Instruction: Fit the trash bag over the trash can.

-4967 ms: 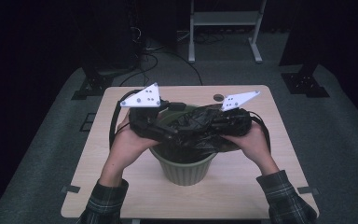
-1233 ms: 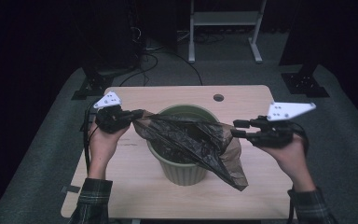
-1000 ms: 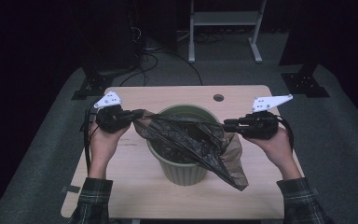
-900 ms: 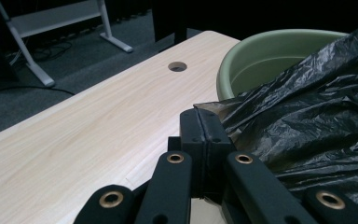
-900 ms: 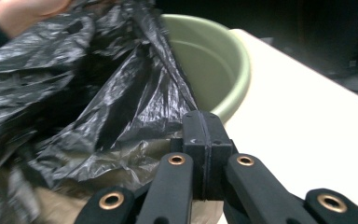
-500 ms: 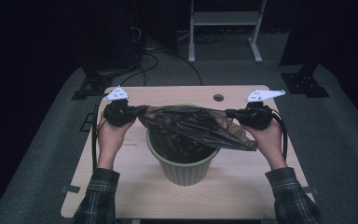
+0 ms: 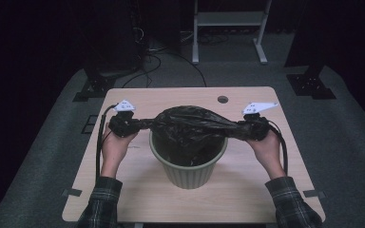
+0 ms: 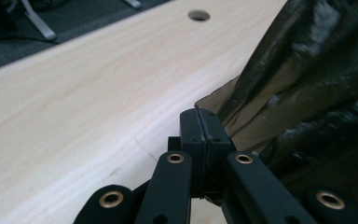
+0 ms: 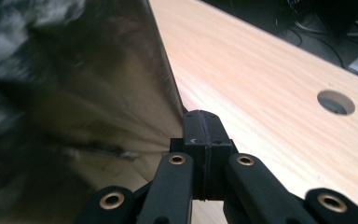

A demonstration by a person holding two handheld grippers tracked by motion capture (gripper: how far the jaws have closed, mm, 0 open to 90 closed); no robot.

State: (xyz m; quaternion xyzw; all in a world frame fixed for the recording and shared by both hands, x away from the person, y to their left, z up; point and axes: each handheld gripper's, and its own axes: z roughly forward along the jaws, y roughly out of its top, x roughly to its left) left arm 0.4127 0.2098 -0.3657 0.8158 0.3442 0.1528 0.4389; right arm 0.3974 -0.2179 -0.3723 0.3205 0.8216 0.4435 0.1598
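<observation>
Bag (image 7: 190,124) stretches between my grippers over the bin (image 7: 188,166); left gripper (image 7: 123,124) and right gripper (image 7: 253,128) each pinch, apparently, an edge.

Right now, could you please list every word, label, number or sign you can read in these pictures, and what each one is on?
None can be read.
The bin, the bag and the table carry no print.
The left gripper and right gripper, each shut on the bag, bear no lettering; a small pale mark on the right one is too small to read.
</observation>
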